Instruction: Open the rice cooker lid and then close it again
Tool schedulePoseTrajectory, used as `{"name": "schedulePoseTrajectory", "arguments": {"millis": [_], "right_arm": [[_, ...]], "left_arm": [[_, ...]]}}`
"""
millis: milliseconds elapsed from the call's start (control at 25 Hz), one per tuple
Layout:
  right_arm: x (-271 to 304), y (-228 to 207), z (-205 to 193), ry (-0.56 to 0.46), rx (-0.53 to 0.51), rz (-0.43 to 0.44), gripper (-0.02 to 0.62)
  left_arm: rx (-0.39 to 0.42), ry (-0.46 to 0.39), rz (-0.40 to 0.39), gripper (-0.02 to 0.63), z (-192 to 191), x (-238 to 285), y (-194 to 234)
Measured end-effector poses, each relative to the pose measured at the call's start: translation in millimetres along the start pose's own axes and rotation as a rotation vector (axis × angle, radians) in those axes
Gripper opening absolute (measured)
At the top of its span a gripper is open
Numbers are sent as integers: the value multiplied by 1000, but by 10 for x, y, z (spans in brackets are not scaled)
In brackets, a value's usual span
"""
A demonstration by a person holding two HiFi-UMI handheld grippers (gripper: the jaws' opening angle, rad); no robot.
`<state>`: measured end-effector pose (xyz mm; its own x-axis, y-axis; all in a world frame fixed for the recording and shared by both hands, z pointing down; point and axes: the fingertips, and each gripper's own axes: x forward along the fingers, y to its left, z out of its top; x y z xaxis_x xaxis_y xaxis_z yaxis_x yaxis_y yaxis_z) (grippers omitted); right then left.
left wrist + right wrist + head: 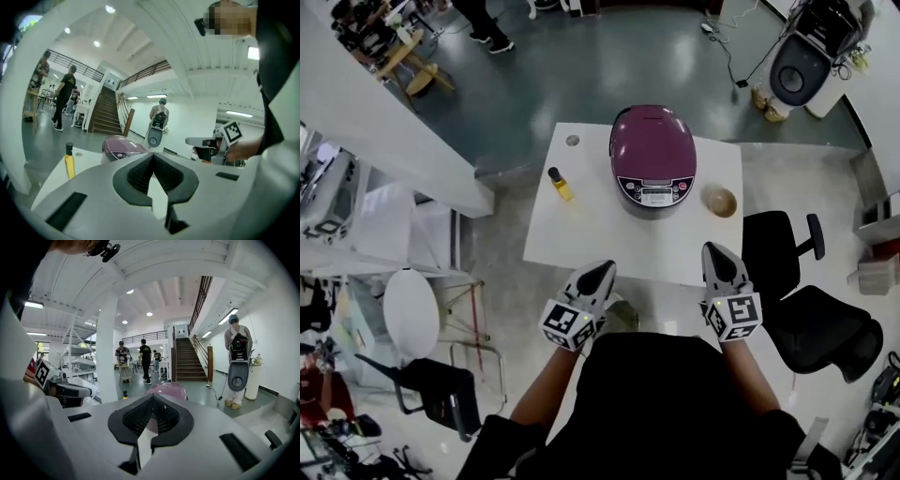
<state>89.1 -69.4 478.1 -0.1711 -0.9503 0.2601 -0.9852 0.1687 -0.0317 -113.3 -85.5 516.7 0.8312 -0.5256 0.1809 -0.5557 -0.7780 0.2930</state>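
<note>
A purple rice cooker with its lid down stands at the far middle of the white table; its control panel faces me. It shows low and small past the jaws in the left gripper view and in the right gripper view. My left gripper hovers over the table's near edge, shut and empty. My right gripper hovers over the near right edge, shut and empty too. Both are well short of the cooker and point roughly level toward it.
A small bottle of yellow oil stands left of the cooker, and a wooden bowl sits to its right. A black office chair is beside the table's right side. People stand in the hall beyond.
</note>
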Motion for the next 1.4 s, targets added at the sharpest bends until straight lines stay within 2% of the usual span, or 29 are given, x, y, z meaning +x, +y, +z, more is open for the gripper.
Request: {"name": "schedulePoseTrajectory", "arguments": {"millis": [160, 480, 640, 760, 1000, 1160, 1280, 1400], "right_arm": [[-528, -72, 0, -44, 31, -13, 0], [-1527, -150, -329, -76, 67, -6, 0], [-2110, -137, -449, -41, 90, 32, 0], [-2459, -132, -625, -22, 93, 47, 0], [-2904, -223, -916, 31, 89, 56, 0], [-3065, -337, -908, 14, 196, 26, 0], [-3063, -311, -867, -2, 159, 19, 0], [-3006, -223, -858, -8, 103, 26, 0]], "left_arm": [[39, -37, 55, 5, 66, -70, -489], [136, -123, 74, 5, 46, -253, -1427], [129, -100, 84, 5, -156, -471, -1893], [138, -82, 128, 5, -350, -730, -2147], [153, -56, 219, 5, -544, -1111, -2420], [190, -79, 291, 5, -494, -1344, -2420], [180, -84, 321, 5, -501, -1502, -2335], [132, -84, 333, 5, -534, -1635, -2215]]}}
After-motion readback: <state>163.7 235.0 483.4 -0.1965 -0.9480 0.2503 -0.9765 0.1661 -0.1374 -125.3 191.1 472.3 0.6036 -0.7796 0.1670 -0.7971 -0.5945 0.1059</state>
